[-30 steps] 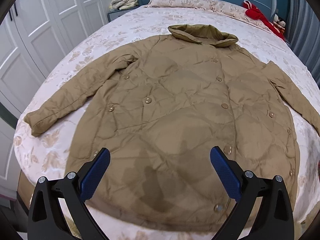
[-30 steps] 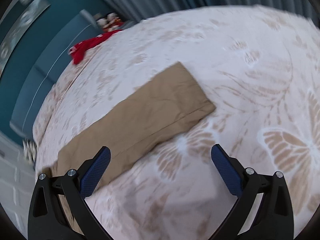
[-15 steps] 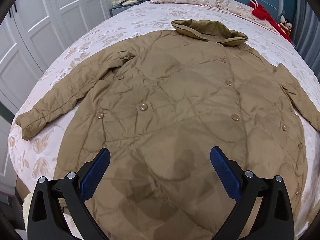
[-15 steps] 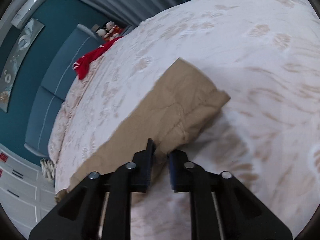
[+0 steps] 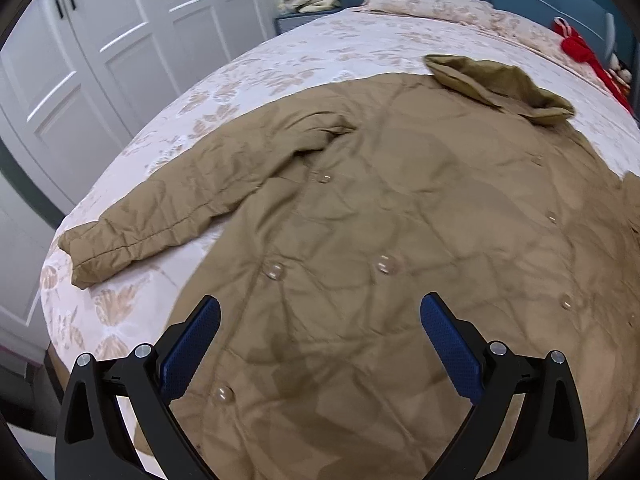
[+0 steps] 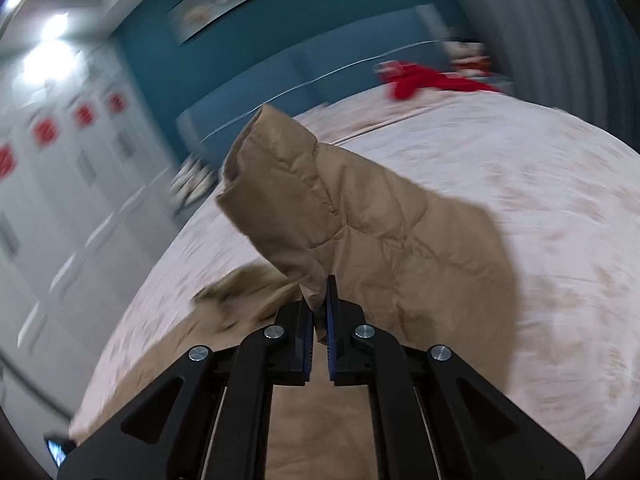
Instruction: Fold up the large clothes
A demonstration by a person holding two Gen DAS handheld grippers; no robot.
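While the left claw [image 5: 320, 328] gapes over the coat [image 5: 400, 240], right claw [image 6: 319, 312] tight on its lifted sleeve [image 6: 320, 200].

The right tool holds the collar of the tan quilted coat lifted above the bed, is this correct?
Not quite. In the right wrist view the right tool is shut on the coat's sleeve, lifted above the bed. The collar lies untouched in the left wrist view.

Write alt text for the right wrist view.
The right gripper is shut on a tan coat sleeve, lifting its cuff end above a bed with a pale floral cover. Behind are a teal headboard, a red item near the pillows, and white wardrobe doors, all motion-blurred.
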